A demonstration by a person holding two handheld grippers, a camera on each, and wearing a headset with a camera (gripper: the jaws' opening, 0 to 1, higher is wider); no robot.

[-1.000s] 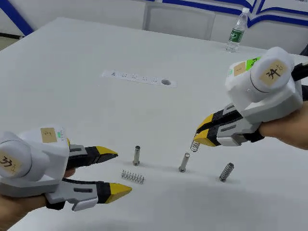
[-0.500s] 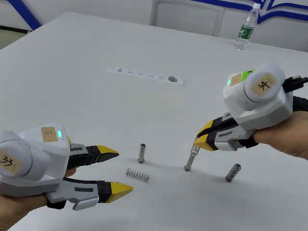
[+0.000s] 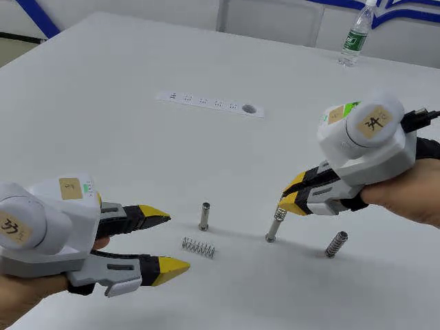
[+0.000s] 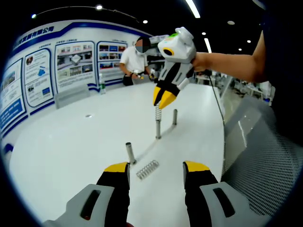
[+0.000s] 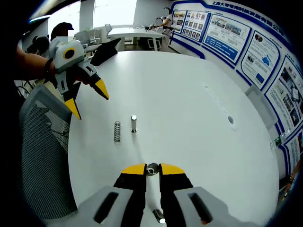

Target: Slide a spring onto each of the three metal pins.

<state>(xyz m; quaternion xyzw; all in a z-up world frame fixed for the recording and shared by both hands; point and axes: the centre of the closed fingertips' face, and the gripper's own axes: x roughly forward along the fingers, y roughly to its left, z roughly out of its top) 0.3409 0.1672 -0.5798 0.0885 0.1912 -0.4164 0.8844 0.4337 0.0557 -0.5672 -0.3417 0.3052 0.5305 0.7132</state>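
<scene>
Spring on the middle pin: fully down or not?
Not down: spring sits at the top of the middle pin, pinched by right gripper.

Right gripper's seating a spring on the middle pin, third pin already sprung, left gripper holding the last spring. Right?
Wrong on the left gripper: it is open and empty. The head view shows the loose spring lying on the table beside the bare pin. The right gripper does hold the gripped spring on the middle pin, and the third pin is sprung.

Your left gripper (image 3: pixel 177 240) and right gripper (image 3: pixel 285 198): white shells, black jaws, yellow tips. Plain white worktop (image 3: pixel 137 151). Bare silver pins (image 3: pixel 205 215) and springs (image 3: pixel 199 247). Clear bottle (image 3: pixel 357 34), green label.
</scene>
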